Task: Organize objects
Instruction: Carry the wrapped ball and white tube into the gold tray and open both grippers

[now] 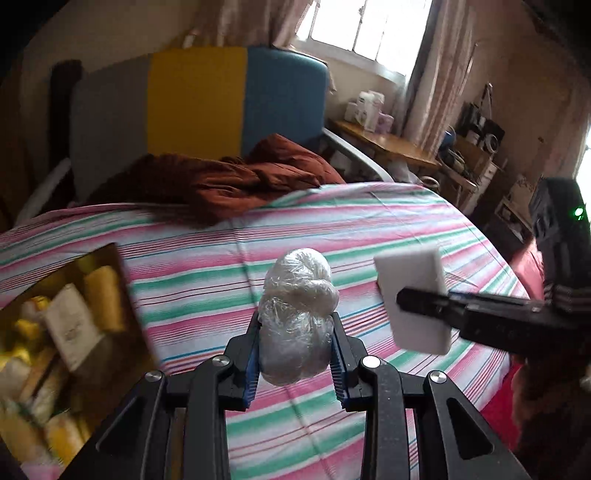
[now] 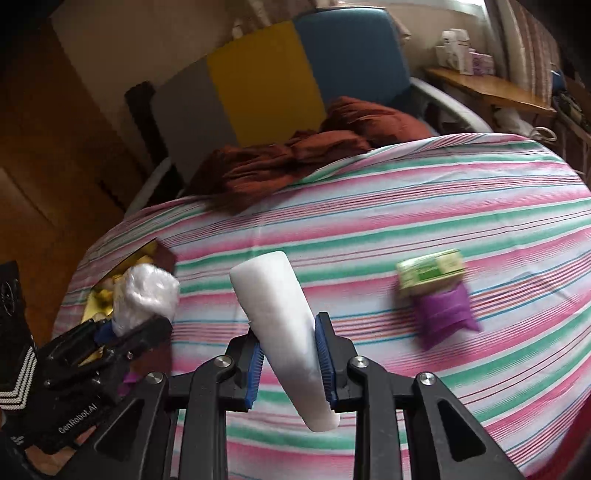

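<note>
- Open box (image 1: 62,332) of yellowish items: far left, on the striped bedsheet (image 1: 332,229).
- My left gripper (image 1: 295,339): clamped on a plastic-wrapped white bundle (image 1: 299,314), lifted above the sheet.
- My right gripper (image 2: 290,350): clamped on a white bar (image 2: 284,332), held tilted.
- Green packet (image 2: 430,271), purple pouch (image 2: 443,317): touching, lying right.

Bed sheet (image 1: 332,229) striped pink-green, spreading beyond jaws | headboard (image 1: 199,99) grey-yellow-blue standing far ahead | window (image 1: 369,26) glowing daylight, upper right | wooden side table (image 1: 388,144) sitting right of headboard | curtains (image 1: 428,96) hanging.
</note>
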`<state>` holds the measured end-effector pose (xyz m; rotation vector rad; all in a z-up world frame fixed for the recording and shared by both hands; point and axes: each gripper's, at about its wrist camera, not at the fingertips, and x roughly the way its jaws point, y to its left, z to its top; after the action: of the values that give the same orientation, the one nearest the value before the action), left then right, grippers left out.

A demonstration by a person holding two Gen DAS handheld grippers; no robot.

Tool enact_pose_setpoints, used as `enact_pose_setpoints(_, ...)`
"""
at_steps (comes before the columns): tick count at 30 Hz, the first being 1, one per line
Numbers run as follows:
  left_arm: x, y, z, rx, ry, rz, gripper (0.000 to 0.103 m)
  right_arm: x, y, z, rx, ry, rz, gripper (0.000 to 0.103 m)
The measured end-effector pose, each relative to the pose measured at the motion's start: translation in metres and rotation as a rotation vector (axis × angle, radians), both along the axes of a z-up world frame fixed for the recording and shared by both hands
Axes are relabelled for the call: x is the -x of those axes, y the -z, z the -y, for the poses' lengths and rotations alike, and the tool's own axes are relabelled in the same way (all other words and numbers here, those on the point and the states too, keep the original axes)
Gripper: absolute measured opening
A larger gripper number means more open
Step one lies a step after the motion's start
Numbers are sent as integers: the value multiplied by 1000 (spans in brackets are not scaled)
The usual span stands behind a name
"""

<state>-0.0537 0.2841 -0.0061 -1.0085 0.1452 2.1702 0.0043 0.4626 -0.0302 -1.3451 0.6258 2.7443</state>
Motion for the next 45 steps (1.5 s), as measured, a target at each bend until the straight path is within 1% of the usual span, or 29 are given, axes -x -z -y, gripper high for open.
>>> enact_pose_setpoints(6,-7,-10,49,-12,-75,-37,33,2,2,44,74,-63,-25,26)
enact_pose_setpoints(8,-8,-11,66,-9,-100,-52,33,3,1,60,91,-84,-33,26)
enact_pose_setpoints(13,-10,-7,107,-9,-163,-55,33,6,-3,95,135,-137,-45,26)
enact_pose_setpoints(16,-10,-1,128,-13,-199,-42,33,11,-4,119,140,-177,-42,26)
enact_pose_setpoints(24,-9,12,170,-23,-270,-21,33,20,-12,162,121,-256,-41,26)
enact_pose_setpoints(29,-5,17,200,-53,-322,8,33,23,-16,178,106,-279,-42,26)
enact_pose_setpoints(37,3,25,263,-87,-459,46,33,34,-11,189,86,-291,-29,26)
enact_pose_setpoints(41,7,26,275,-104,-482,60,33,41,-7,192,92,-289,-18,26)
enact_pose_setpoints(44,12,25,272,-120,-471,73,33,47,-1,192,102,-269,3,30)
enact_pose_setpoints(45,12,24,270,-122,-467,73,33,50,2,190,103,-256,12,33)
